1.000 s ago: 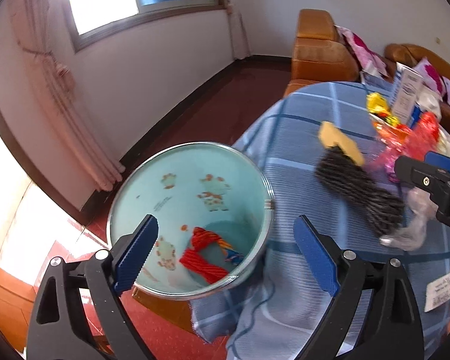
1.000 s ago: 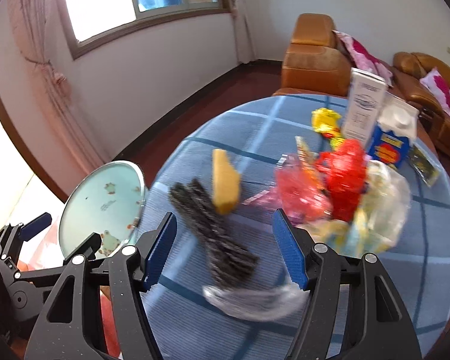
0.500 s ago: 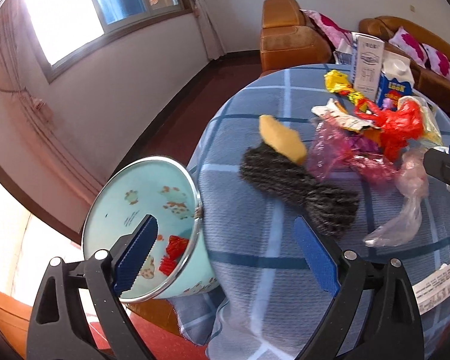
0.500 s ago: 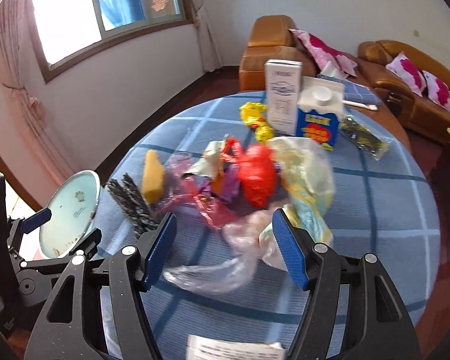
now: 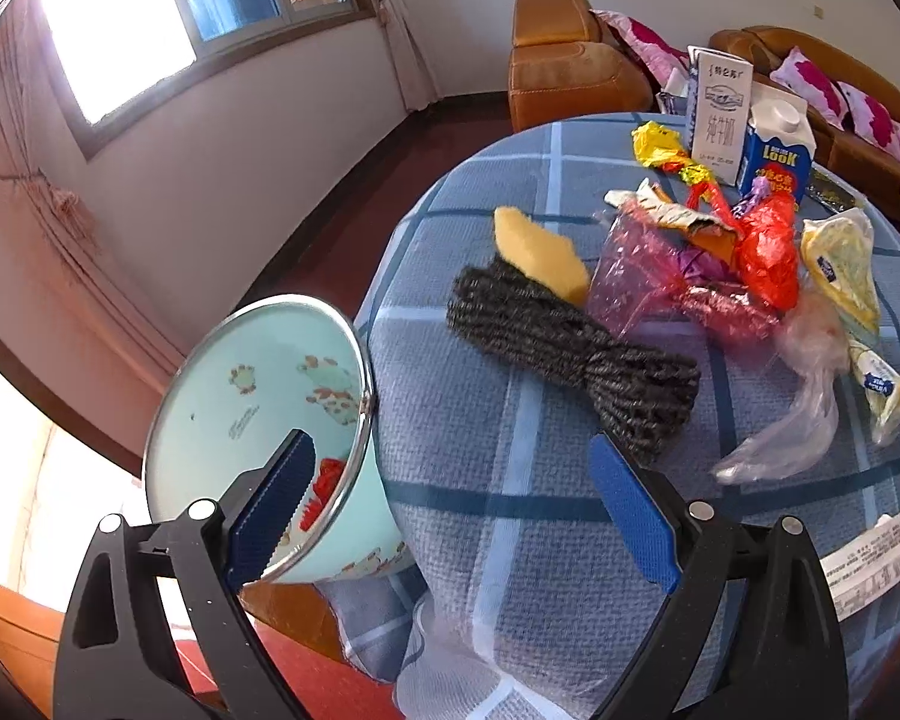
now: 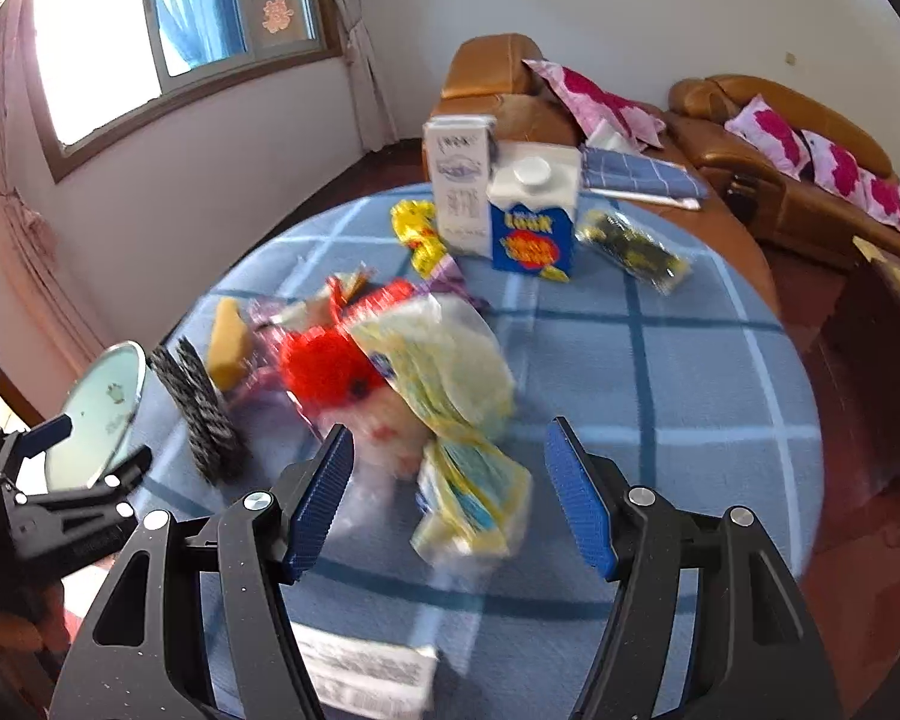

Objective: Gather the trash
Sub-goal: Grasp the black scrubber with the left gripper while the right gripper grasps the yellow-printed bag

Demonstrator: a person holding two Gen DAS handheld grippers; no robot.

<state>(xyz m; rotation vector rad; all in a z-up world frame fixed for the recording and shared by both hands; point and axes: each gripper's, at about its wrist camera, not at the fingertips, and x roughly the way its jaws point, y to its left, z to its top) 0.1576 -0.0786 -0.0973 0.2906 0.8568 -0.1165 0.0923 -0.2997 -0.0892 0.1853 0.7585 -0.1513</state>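
A light blue trash bin (image 5: 258, 420) stands at the table's left edge with a red wrapper (image 5: 324, 486) inside; it also shows in the right wrist view (image 6: 96, 414). My left gripper (image 5: 450, 510) is open and empty, between the bin and a black rope bundle (image 5: 570, 354). A yellow sponge (image 5: 540, 252), pink plastic (image 5: 648, 276), a red bag (image 5: 768, 252), clear plastic (image 5: 798, 420) and a yellow wrapper (image 5: 846, 270) lie in a heap. My right gripper (image 6: 447, 498) is open and empty just above the yellow wrapper (image 6: 450, 378) and red bag (image 6: 324, 366).
Two cartons (image 6: 498, 210) stand at the table's far side with a yellow wrapper (image 6: 414, 234) and a dark packet (image 6: 636, 252). A paper label (image 5: 870, 564) lies near the front edge. The blue checked tablecloth (image 6: 690, 372) covers a round table. Orange sofas (image 6: 780, 156) stand behind.
Both grippers swung right over the table. The left view turned from the bin toward the rope. The right gripper moved from the rope over to the yellow wrapper and red bag.
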